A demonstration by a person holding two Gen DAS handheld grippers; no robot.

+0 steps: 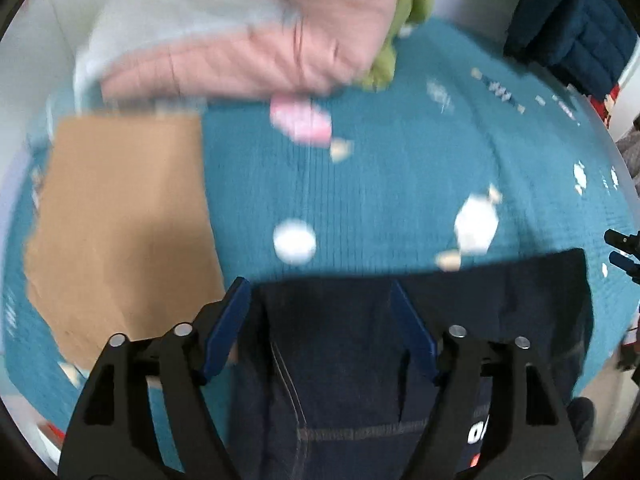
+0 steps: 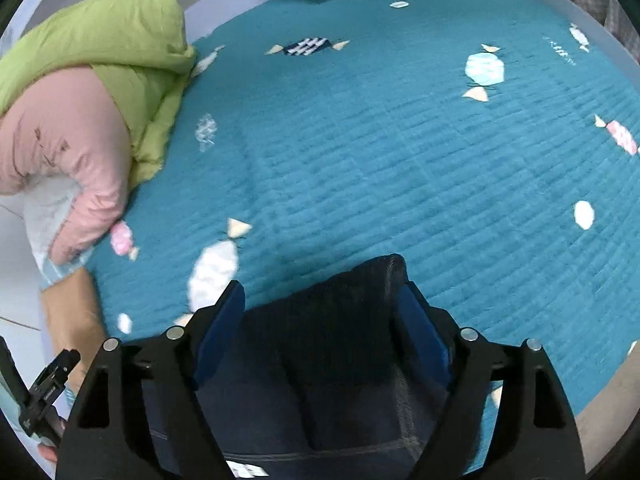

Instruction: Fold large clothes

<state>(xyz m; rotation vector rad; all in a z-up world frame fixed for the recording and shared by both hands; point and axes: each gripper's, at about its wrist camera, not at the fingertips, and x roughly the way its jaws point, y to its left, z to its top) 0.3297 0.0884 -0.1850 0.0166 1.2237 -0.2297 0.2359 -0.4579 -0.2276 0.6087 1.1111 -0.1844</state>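
2 tools, left tool and right tool, stand wide above dark jeans on a teal blanket, gripping nothing.

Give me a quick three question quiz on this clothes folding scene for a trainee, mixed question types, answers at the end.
1. True or false: the left hand-held gripper has its jaws wide apart over the dark jeans.
2. What colour is the quilt? A red, B teal, C white.
3. Which jacket lies against the pink jacket?

Key: 1 true. 2 B. 3 the green jacket.
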